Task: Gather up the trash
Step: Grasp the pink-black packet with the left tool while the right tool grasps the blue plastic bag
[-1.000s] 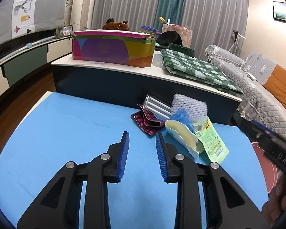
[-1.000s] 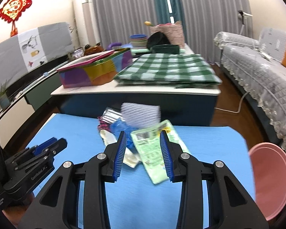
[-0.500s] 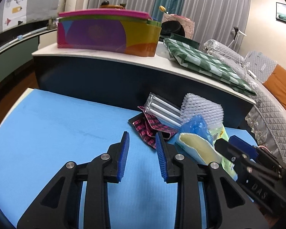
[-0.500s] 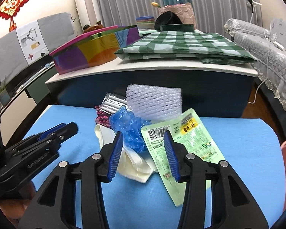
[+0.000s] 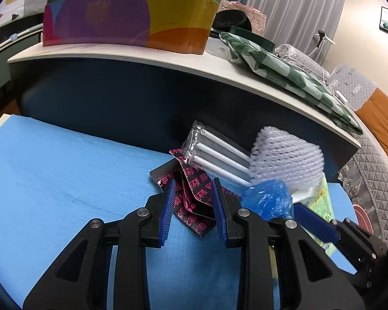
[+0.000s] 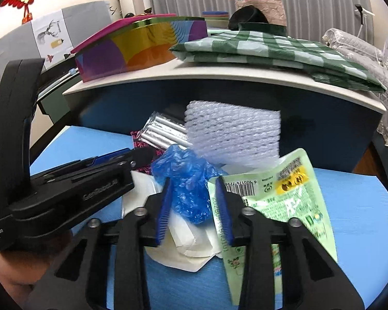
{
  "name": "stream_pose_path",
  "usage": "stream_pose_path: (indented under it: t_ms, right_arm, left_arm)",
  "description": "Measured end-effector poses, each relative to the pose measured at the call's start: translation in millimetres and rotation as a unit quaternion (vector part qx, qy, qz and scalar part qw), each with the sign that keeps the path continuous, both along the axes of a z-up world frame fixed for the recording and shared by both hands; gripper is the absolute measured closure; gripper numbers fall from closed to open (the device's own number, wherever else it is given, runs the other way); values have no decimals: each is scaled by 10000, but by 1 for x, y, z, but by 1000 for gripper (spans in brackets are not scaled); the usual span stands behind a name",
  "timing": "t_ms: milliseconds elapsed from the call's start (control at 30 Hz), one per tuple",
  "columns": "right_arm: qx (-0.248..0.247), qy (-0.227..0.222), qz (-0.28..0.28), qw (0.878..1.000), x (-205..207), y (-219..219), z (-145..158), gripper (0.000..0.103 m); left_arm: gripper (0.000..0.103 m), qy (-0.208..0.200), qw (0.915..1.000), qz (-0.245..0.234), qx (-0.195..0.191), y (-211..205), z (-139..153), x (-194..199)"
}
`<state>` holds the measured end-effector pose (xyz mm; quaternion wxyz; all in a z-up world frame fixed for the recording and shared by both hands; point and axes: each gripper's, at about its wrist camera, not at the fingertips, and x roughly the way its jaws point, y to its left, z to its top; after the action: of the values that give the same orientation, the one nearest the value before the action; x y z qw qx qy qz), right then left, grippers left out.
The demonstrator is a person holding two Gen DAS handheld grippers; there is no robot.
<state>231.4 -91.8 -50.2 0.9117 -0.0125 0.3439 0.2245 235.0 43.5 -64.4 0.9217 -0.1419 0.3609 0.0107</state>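
Both of my feeds are evenly lit by soft indoor light, with no hard shadows on the blue table (image 5: 64, 170). The dark front of the raised counter (image 6: 219, 95) sits in shade. Fisheye bending curves the counter edge, and black vignette fills the corners, heaviest at 7 and 5 o'clock. A golden glare streaks the colourful box (image 6: 142, 44). The right view is slightly motion-smeared around the blue plastic bag (image 6: 188, 186).

Crumpled blue plastic bag (image 6: 188, 188); black foil wrapper (image 5: 194, 199) printed pink; green-and-white printed pouch (image 6: 284, 206); green-and-white checked cloth (image 6: 271, 49); blue mat (image 5: 64, 180).
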Motion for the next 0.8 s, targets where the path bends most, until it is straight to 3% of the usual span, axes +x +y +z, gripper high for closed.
stream_pose_path:
  t_ms: [33,67,133,367,800]
  right_arm:
    - [11,19,29,10000,1,0,0,89]
    - [21,33,46,10000,1,0,0,92]
    - [43,35,58,10000,1,0,0,100]
    - [178,-49,-6,9998,-5,-7,15,101]
    - [354,-502,-177,9980,-45,-27,78,102]
  left_arm:
    - [75,12,10000,14,14,0,-1,0]
    - [76,53,10000,32,31,0,-2,1]
    - [89,109,9999,14,18,0,-3,2]
    - [102,102,9996,129,227,-1,10,-6]
    - [102,-166,9981,368,470,0,71,-56]
